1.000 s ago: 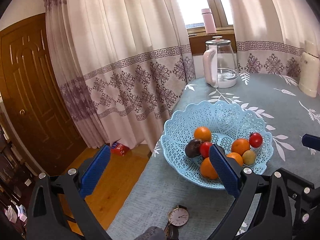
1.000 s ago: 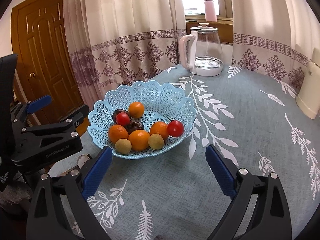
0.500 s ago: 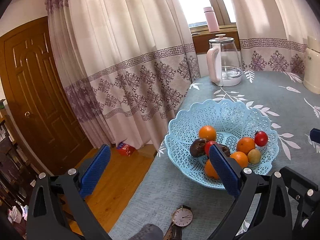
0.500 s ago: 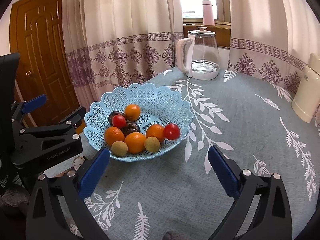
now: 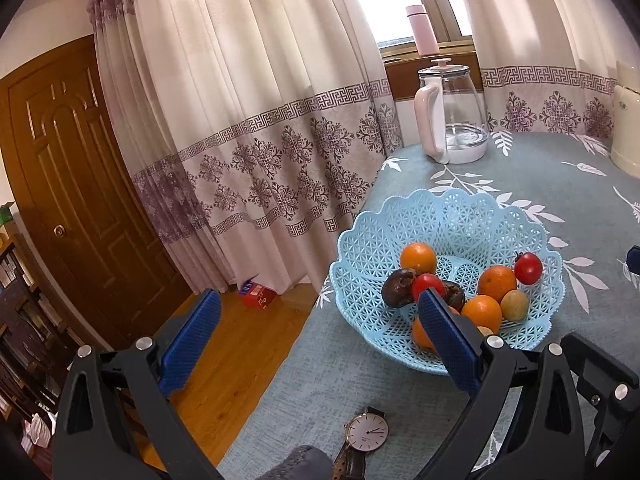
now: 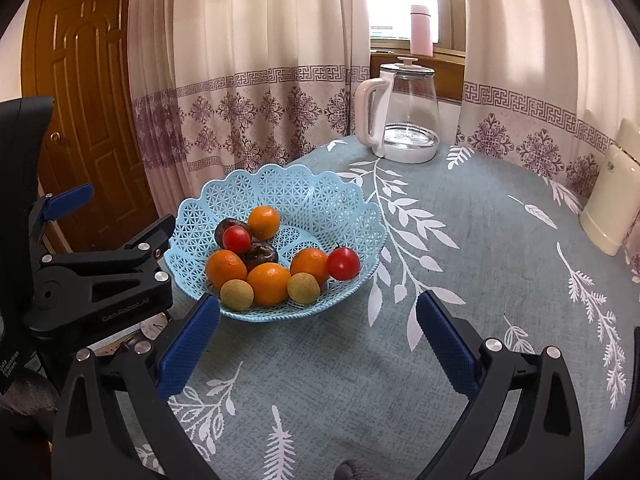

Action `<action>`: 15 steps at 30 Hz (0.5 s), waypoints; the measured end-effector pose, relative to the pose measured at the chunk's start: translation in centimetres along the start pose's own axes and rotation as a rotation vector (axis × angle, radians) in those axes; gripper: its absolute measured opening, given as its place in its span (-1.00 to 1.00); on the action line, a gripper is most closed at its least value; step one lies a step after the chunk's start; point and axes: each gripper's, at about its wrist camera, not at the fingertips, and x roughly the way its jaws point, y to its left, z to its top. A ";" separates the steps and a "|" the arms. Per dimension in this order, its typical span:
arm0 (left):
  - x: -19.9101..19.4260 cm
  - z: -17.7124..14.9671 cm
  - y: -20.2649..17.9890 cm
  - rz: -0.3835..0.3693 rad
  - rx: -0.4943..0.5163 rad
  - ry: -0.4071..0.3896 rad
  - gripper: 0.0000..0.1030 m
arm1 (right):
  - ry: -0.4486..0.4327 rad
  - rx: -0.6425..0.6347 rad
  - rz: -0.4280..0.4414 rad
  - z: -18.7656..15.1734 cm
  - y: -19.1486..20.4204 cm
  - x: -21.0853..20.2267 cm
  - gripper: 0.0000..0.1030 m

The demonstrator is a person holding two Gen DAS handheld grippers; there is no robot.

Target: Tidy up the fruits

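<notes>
A light blue lattice basket [image 6: 304, 184] stands on the grey-green tablecloth near the table's left edge. It holds several oranges [image 6: 268, 283], two red tomatoes [image 6: 343, 263], dark wrinkled fruits [image 6: 260, 256] and two small yellow-green fruits [image 6: 303, 287]. My right gripper [image 6: 318, 306] is open just in front of the basket, with nothing between its fingers. My left gripper [image 5: 318, 300] is also open and empty, at the basket's [image 5: 440, 220] near left side, half over the table edge. Its right finger hides part of an orange [image 5: 482, 312]. The left gripper [image 6: 120, 216] also shows in the right wrist view.
A glass kettle [image 6: 404, 116] with a pink handle stands at the table's far side. A cream appliance [image 6: 612, 200] is at the right. A wristwatch [image 5: 366, 432] lies on the cloth beneath my left gripper. Curtains, a wooden door and a red box [image 5: 258, 296] on the floor lie to the left.
Both views have shifted slightly, so the basket sits a little differently in each. Both grippers stay open, and the fruit has not moved.
</notes>
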 end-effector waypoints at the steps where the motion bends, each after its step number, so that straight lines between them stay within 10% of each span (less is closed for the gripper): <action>1: 0.0 0.0 0.0 0.000 0.000 0.000 0.95 | 0.001 -0.002 -0.001 0.0 0.0 0.0 0.90; 15: 0.2 -0.1 -0.1 0.004 0.002 0.005 0.95 | 0.002 -0.023 -0.018 0.1 0.4 0.0 0.90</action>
